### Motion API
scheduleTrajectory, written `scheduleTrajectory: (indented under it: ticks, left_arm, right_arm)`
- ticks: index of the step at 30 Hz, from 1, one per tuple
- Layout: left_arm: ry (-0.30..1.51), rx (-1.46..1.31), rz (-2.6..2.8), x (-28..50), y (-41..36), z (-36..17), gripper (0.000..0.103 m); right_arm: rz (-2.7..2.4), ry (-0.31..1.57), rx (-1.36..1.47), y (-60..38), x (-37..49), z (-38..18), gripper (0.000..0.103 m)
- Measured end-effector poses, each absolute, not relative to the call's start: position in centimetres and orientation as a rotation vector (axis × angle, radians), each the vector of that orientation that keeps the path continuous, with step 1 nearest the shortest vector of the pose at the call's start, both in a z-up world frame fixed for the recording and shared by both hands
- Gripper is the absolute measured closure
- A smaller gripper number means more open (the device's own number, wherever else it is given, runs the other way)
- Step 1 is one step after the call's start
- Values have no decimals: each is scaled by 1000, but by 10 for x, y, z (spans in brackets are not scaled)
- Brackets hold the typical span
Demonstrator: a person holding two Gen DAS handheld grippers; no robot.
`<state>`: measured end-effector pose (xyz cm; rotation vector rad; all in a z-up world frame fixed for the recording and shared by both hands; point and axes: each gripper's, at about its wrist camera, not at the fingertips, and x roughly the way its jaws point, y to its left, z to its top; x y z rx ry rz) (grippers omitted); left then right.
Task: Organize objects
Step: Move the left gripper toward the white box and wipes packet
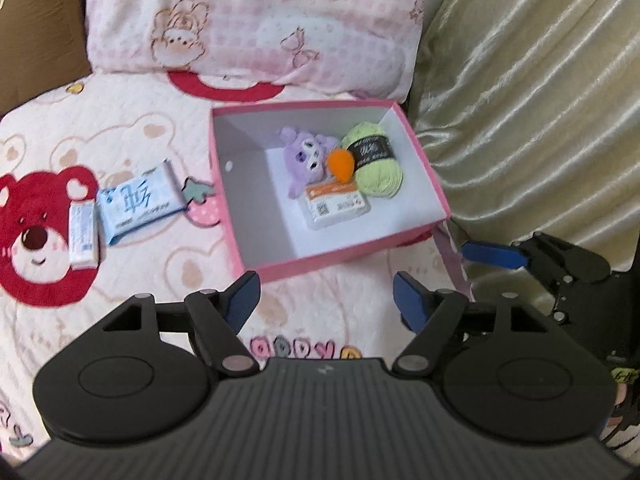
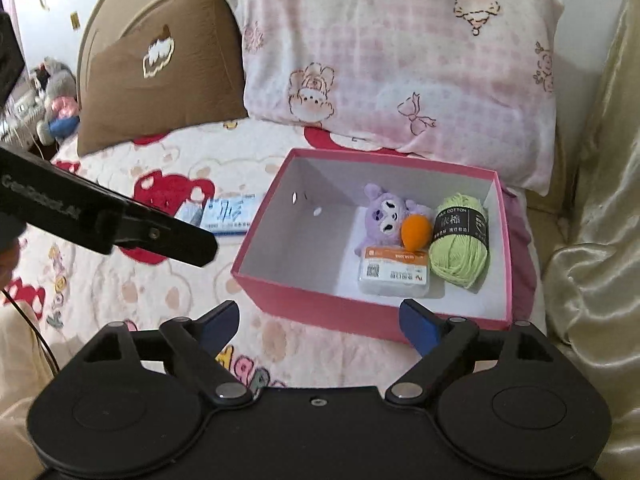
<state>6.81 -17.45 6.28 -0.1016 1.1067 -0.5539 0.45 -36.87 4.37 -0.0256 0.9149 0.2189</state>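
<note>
**Pink box on the bed, four things inside**

Pink card forms the box (image 2: 320, 300), which is set on the bed (image 1: 120, 120) just in front of a pink pillow (image 2: 400, 60). Inside the box, at its right end, a purple plush (image 2: 384, 210), an orange ball (image 2: 416, 232), green yarn (image 2: 460, 248) and a small pack (image 2: 394, 276) are clustered, touching. Left of the box, on the bed, a blue tissue pack (image 1: 140, 202) and a slim white packet (image 1: 83, 236) are seen. The left gripper (image 1: 324, 300) and right gripper (image 2: 318, 326) are held near the box's front wall, both jaws wide with nothing between them.
</note>
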Motion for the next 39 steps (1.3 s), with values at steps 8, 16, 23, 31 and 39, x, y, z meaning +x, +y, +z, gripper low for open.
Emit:
scheduleTrajectory:
  ticks: [8, 16, 23, 31, 39]
  left_arm:
    - [1142, -91, -549, 54, -144, 59, 23]
    - [1157, -77, -534, 48, -119, 56, 15]
    - [1095, -82, -458, 51, -81, 60, 9]
    - [1081, -116, -447, 61, -46, 36, 8]
    - [1053, -216, -465, 84, -8, -6, 8]
  right_arm:
    - [279, 930, -49, -346, -7, 53, 13]
    - [328, 967, -64, -319, -10, 54, 13]
    - [408, 975, -53, -292, -8, 58, 13]
    - [461, 951, -87, -260, 19, 46, 13]
    - [560, 900, -127, -223, 44, 23, 13]
